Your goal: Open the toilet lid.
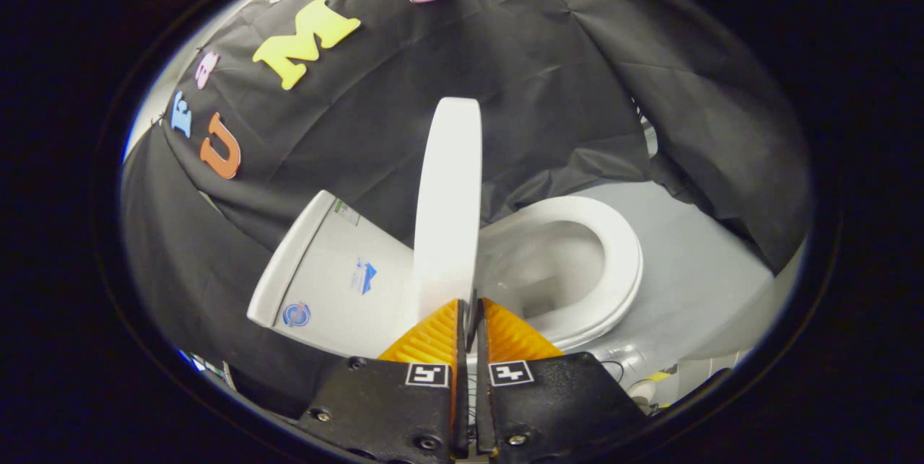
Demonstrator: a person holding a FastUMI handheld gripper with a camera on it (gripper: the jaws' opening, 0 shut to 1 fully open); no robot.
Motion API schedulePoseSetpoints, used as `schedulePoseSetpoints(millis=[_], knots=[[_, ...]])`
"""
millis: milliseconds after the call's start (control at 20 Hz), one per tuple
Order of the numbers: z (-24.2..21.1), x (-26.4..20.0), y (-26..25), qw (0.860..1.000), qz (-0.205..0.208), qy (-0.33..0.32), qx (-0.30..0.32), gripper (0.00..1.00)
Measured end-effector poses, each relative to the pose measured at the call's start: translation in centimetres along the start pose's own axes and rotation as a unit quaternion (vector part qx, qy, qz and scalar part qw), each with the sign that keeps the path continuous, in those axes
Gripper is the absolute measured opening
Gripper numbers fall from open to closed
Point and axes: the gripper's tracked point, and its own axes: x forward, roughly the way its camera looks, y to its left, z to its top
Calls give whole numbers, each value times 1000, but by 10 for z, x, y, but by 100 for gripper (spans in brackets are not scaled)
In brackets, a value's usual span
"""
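The white toilet lid (449,197) stands raised, nearly upright, and I see it almost edge-on between the tank (332,276) and the open bowl (556,262). Its near rim runs down into my gripper (471,309). The orange ribbed fingers (433,338) are closed to a thin slit, and they pinch the lid's rim at their tips. The white seat ring (624,255) lies flat on the bowl to the right of the fingers. How deep the rim sits between the pads is hidden.
The tank carries small stickers and leans toward the black cloth wall (548,89) behind the toilet. A grey floor (700,262) spreads beyond the bowl, and some cables and small items (642,384) lie just right of the gripper body.
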Motion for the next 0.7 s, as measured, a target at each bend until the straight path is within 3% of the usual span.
schedulePoseSetpoints(millis=[700], knots=[[1,-2,45,998,0,-6,-57,8]])
